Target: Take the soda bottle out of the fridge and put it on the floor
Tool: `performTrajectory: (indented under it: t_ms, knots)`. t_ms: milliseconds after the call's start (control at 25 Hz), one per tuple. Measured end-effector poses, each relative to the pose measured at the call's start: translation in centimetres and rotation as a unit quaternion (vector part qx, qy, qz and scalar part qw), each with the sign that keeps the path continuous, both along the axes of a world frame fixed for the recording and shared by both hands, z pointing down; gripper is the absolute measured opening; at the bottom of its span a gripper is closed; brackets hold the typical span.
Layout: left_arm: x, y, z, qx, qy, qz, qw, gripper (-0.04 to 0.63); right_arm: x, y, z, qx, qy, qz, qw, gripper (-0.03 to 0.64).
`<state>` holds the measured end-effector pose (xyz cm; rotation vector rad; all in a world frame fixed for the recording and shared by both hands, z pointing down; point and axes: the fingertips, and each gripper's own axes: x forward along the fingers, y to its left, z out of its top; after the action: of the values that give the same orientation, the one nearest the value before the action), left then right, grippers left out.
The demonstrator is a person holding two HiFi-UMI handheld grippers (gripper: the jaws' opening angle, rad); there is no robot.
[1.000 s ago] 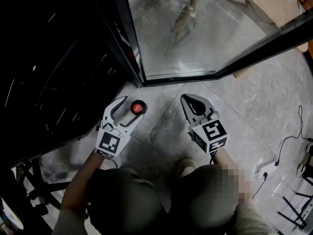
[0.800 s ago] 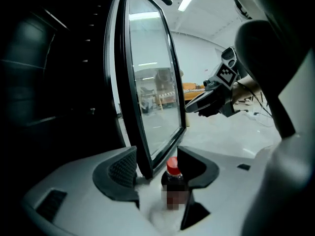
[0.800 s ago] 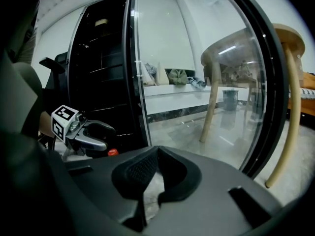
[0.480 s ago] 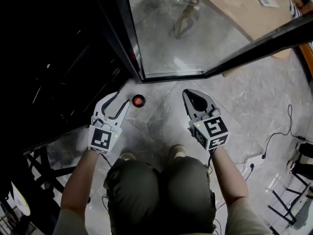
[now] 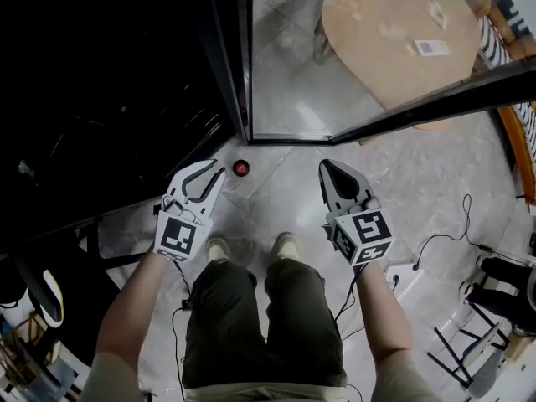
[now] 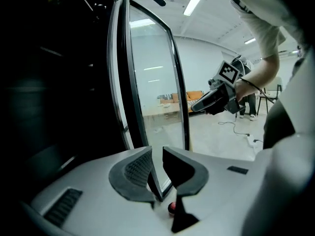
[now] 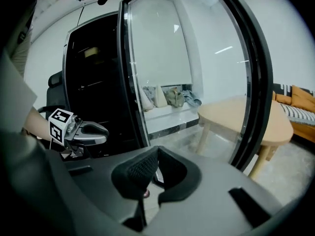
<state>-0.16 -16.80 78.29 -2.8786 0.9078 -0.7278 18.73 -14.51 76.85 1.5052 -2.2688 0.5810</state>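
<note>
- Grey stone floor (image 5: 276, 208) runs in front of a dark fridge (image 5: 126, 74), whose glass door (image 5: 293, 74) stands wide open; a round wooden table (image 5: 394, 32) shows beyond the door.
- The soda bottle (image 5: 241, 167) stands upright on the floor just beside the foot of the door frame, out of the fridge. Only its red cap can be seen from above.
- The left gripper (image 5: 213, 172) hangs above and just beside the bottle, apart from it. Its jaws have just been closing and are now nearly together, with a thin gap and nothing between them.
- The right gripper (image 5: 332, 170) is held well apart from the bottle, with its jaws clenched on nothing.
- The placing looks done, since the bottle rests free of both grippers.
- The bottle is probably smooth, round plastic, fairly heavy if full, and slippery if cold and wet.
- A grip around the body below the neck, with the bottle kept upright, seems safest. The cap alone is likely too small to hold well.
</note>
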Motion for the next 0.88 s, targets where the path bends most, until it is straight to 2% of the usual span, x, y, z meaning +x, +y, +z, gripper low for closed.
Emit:
performTrajectory:
  t_ms: [200,320,600,880]
  knots:
    - [-0.3,0.4,-9.2,-0.006,-0.005,-0.009,0.9999,0.047,-0.7,0.1,-9.6,-0.001,-0.003,-0.011,1.000,-0.003]
    - [-0.4,0.3,-14.3,-0.015,0.005,-0.023,0.9996,0.020,-1.2,0.0,-14.4,-0.004,-0.002,-0.019,1.000,-0.003]
    - [-0.1,1.0,-24.5,-0.023,0.027,-0.043,0.9984,0.016,-2.3,0.2,-24.5,-0.004,-0.004,-0.040,0.999,-0.003]
    - [-0.6,4.2,-34.5,-0.029,0.039,-0.046,0.9978,0.015,-2.5,2.4,-33.5,0.001,-0.001,-0.040,0.999,-0.003]
